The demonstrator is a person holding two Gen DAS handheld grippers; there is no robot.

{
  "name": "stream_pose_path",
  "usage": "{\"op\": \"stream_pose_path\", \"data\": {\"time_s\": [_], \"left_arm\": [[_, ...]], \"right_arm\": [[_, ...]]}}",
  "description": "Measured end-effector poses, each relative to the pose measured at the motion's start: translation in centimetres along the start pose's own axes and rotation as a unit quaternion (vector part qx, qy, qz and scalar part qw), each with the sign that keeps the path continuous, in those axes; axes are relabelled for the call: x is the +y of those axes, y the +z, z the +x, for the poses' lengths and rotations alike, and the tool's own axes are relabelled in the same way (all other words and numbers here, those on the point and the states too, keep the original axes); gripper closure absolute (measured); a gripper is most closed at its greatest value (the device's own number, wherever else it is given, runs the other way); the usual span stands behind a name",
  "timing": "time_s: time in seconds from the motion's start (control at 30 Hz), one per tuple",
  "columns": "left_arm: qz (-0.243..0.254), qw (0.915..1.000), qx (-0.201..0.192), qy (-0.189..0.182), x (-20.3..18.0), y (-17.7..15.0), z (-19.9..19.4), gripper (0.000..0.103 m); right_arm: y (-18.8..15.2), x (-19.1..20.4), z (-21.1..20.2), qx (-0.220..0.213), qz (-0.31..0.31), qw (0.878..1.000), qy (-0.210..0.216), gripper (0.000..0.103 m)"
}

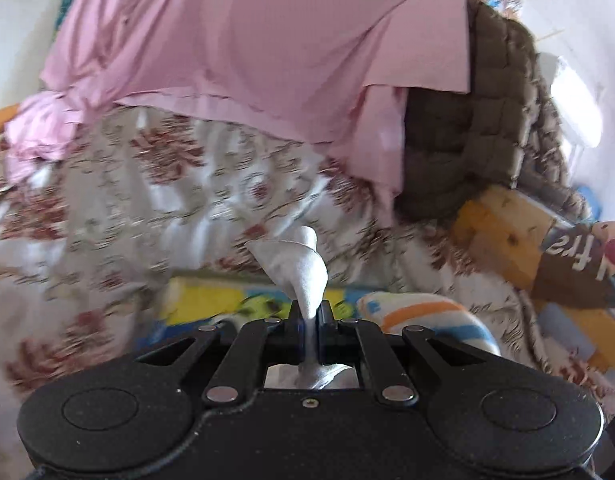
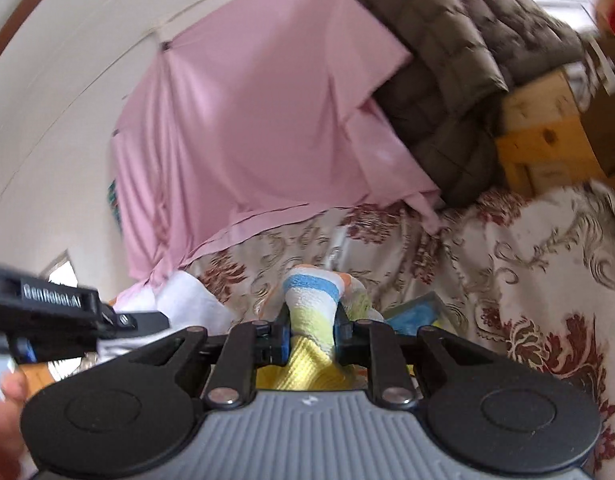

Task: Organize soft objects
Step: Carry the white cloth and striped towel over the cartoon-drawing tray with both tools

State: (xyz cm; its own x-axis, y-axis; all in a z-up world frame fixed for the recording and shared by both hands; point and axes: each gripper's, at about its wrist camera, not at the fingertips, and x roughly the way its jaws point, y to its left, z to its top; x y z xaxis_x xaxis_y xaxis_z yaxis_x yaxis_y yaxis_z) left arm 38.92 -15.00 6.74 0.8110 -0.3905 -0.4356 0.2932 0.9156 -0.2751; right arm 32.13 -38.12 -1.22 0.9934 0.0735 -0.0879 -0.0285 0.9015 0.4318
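A bed [image 1: 107,208] under a cream floral cover fills the space ahead of the fingers. Beyond them, a pink sheet [image 1: 247,40] drapes onto it, a brown quilted jacket [image 1: 475,120] heaped just right.

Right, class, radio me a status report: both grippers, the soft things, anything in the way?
Left gripper shut on white sock. Right gripper shut on striped sock. Both held above floral bedspread. Pink sheet and brown quilted jacket beyond; nothing between.
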Motion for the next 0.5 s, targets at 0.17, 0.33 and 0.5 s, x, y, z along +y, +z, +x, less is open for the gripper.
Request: {"op": "stream_pose_path", "data": {"time_s": [0.17, 0.33, 0.5], "left_arm": [[0.006, 0.9991, -0.003, -0.042, -1.0, -0.9, 4.7, 0.096], [0.01, 0.9986, 0.033, -0.04, -1.7, -2.5, 8.0, 0.095], [0.0, 0.9966, 0.081, -0.011, -0.7, -3.5, 9.7, 0.093]], "right_arm": [[-0.3, -2.4, 1.6, 0.016, 0.019, 1.0, -0.019, 0.082], [-0.7, -4.0, 2.5, 0.06, 0.062, 0.996, -0.025, 0.079], [-1.4, -4.8, 3.5, 0.11, 0.099, 0.989, -0.025, 0.076]]}}
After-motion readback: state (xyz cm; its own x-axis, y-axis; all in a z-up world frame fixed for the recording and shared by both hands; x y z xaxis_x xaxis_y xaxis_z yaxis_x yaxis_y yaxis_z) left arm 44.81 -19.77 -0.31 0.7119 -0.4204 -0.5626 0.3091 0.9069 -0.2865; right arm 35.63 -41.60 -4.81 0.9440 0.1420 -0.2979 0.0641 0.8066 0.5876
